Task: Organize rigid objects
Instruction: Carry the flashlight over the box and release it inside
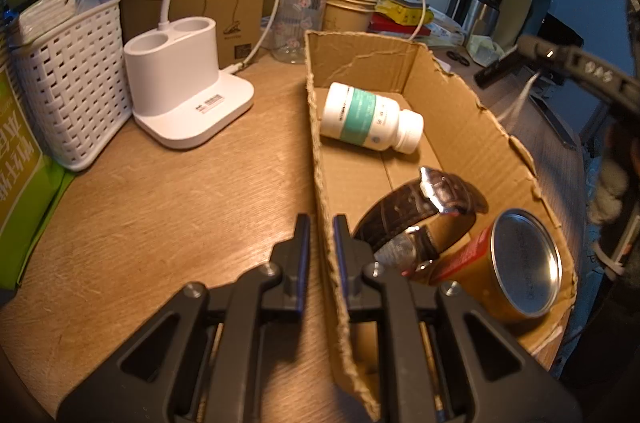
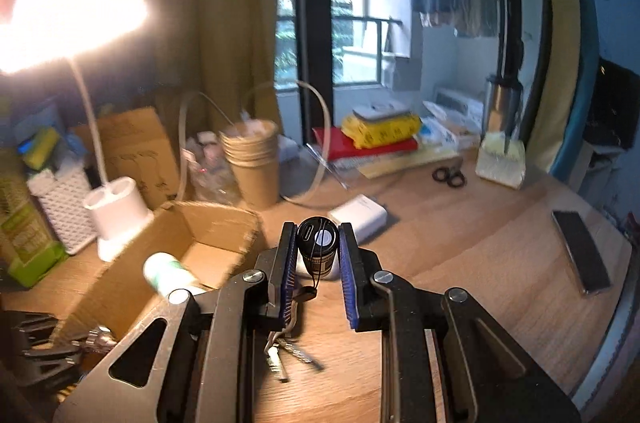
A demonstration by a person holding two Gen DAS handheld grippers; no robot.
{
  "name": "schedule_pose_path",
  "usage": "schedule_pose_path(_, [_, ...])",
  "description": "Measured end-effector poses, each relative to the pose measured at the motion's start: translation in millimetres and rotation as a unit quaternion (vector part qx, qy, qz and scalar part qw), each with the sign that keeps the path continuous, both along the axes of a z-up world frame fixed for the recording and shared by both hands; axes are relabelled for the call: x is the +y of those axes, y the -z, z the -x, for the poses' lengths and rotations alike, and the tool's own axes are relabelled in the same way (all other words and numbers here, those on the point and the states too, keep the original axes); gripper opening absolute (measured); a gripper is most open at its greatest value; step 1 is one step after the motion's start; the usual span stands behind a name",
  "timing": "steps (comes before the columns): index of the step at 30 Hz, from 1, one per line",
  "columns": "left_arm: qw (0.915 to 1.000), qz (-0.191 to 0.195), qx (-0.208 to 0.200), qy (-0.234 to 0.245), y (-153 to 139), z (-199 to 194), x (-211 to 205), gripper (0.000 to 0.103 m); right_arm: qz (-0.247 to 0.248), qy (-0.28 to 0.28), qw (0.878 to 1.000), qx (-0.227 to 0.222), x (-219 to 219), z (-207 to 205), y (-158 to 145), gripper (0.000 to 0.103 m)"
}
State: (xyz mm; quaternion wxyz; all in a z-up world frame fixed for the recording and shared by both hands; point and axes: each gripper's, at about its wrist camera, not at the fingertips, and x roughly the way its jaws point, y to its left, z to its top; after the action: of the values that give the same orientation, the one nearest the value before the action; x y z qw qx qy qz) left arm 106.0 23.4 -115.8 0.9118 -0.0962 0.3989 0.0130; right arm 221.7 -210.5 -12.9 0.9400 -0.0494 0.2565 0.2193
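Two grips: left gripper (image 1: 321, 223) pinched shut on near wall of torn brown cardboard box (image 1: 452, 111), presumably steadying it; right gripper (image 2: 318, 235) clamped on small black cylindrical flashlight (image 2: 317, 249), keys dangling, just right of box.

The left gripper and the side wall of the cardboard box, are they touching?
Touching. In the left wrist view the left gripper has its two fingers on either side of the cardboard box wall, closed on the torn edge with no gap visible.
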Motion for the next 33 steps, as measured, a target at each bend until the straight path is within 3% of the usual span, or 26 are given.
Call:
schedule_pose_path(7, [1.0000, 0.000, 0.000, 0.000, 0, 0, 0, 0.013, -0.026, -0.050, 0.998, -0.037, 19, 36, -35, 0.022])
schedule_pose_path(14, [1.0000, 0.000, 0.000, 0.000, 0, 0, 0, 0.013, -0.023, -0.083, 0.995, -0.047, 40, 55, -44, 0.022])
schedule_pose_path(27, [1.0000, 0.000, 0.000, 0.000, 0, 0, 0, 0.013, 0.042, -0.088, 0.995, 0.012, 82, 45, 21, 0.022])
schedule_pose_path(33, [1.0000, 0.000, 0.000, 0.000, 0, 0, 1, 0.013, 0.072, -0.070, 0.995, -0.006, 83, 51, 28, 0.022])
